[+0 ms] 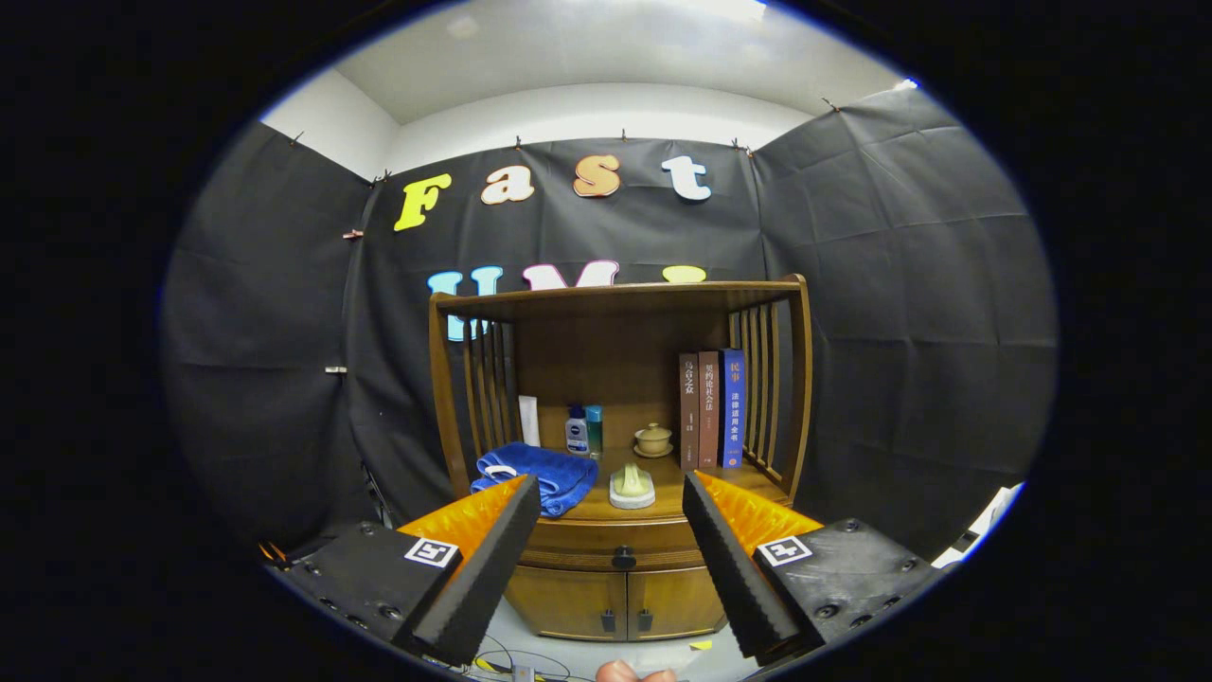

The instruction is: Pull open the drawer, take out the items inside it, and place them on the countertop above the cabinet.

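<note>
Drawer [615, 542] closed, front facing spread fingers [720, 530]

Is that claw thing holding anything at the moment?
No. The gripper is open with nothing between its fingers; the cabinet's drawer knob sits beyond them, untouched, and the drawer is shut.

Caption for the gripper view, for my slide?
Open hand-held gripper faces the cabinet's shut drawer, knob between its fingers.

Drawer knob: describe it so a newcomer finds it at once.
Start at the wooden cabinet against the black cloth. Below its countertop runs the closed drawer. The knob is the single dark round one at its centre, beyond the open tool, above two small door handles.
</note>
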Available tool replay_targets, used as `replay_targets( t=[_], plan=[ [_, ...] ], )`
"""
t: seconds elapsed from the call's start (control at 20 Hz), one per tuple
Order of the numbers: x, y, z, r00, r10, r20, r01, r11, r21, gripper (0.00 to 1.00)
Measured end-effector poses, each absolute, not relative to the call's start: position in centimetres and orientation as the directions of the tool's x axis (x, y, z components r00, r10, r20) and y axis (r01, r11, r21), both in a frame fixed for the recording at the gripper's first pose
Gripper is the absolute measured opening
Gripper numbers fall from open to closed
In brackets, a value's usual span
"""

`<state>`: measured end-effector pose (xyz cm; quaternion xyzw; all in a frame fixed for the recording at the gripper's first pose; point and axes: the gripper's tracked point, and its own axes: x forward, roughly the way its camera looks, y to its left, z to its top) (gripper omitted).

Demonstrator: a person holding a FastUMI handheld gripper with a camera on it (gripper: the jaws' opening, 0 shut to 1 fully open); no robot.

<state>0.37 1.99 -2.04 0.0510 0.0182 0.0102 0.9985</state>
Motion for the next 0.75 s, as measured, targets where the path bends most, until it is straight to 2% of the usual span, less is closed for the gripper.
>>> replay_targets(
  t=[0.75],
  plan=[
    [0.16,2.76,-1.85,0.999,0.036,-0.032,-0.033,0.995,0.095,0.99]
  ],
)
